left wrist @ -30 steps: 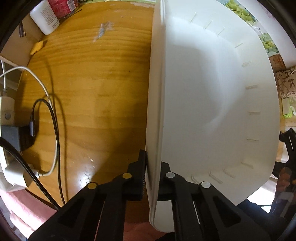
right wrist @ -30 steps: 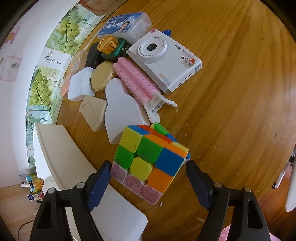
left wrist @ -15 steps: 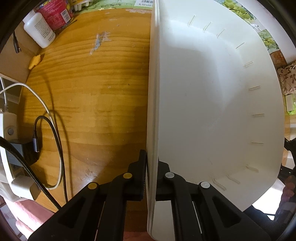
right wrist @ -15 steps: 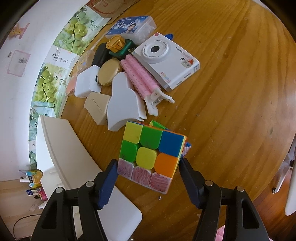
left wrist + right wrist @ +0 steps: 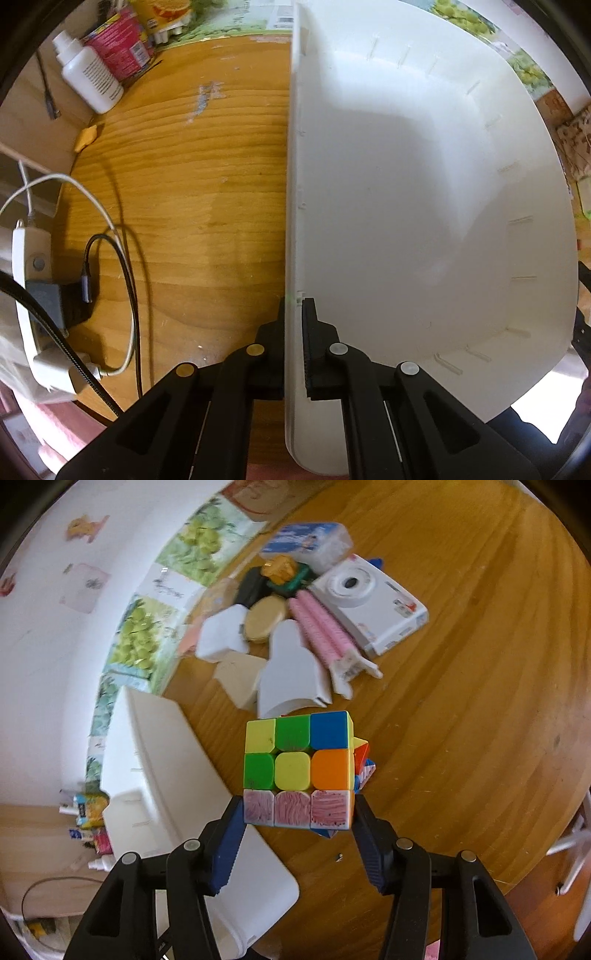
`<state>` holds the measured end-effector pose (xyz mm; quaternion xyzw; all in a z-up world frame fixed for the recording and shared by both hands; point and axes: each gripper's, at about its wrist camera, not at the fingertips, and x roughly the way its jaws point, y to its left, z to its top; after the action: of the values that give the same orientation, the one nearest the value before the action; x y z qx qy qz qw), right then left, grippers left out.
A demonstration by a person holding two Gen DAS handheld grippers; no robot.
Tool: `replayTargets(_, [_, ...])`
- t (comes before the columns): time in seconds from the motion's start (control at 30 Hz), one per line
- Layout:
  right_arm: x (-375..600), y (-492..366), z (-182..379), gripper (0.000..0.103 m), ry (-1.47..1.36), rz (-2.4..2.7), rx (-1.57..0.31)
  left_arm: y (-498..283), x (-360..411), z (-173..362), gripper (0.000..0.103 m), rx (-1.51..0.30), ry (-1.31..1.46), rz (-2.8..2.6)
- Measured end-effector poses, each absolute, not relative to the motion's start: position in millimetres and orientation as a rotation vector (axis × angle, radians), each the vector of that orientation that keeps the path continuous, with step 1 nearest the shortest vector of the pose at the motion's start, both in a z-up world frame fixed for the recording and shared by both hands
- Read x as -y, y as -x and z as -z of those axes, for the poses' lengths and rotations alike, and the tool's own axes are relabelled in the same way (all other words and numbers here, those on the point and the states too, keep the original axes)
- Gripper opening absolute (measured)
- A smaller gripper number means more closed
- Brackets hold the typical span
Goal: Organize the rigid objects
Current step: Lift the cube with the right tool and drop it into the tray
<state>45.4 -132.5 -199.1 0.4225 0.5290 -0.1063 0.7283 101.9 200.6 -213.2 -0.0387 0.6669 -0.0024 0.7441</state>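
Rubik's-style puzzle cube (image 5: 297, 770) with bright yellow, green, blue, orange and scribbled pink-white stickers is sitting between the blue-padded fingers of the right gripper (image 5: 297, 840), whose jaws are closing on it. Both pads are already meeting the cube's lowest row at its left and right sides, while the rest of the cube is projecting forward, beyond the fingertips. It is sitting over the round wooden table (image 5: 461, 664), just beside the white rectangular plastic bin (image 5: 159, 775) and a little short of the pile of other loose objects.

Trouble from here would likely be coming from that shallow hold: with only the near row being pinched, the cube could be pivoting or slipping out once carried, and its layers already appear twisted out of line on the right, so squeezing could be turning them further.

Over on the other side, the left gripper (image 5: 293, 354) is clamping the bin's thin white wall, one finger outside and one inside. If that wall bends or the bin drags, the empty bin could be shifting away from the drop.
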Motion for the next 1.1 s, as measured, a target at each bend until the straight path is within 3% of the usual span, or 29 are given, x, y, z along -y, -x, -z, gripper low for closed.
replayTargets(0.6, [83.2,-33.8,112.2,0.057,-0.522,-0.035,-0.827,-82.3,-192.7,221.4,0.005,-1.426,0.134,-0.089])
replayTargets(1.1, [2.4,-38.1,102.8,0.057,-0.232,-0.331,-0.912,-67.5,-188.5,214.6,0.006,-1.401,0.206,-0.141])
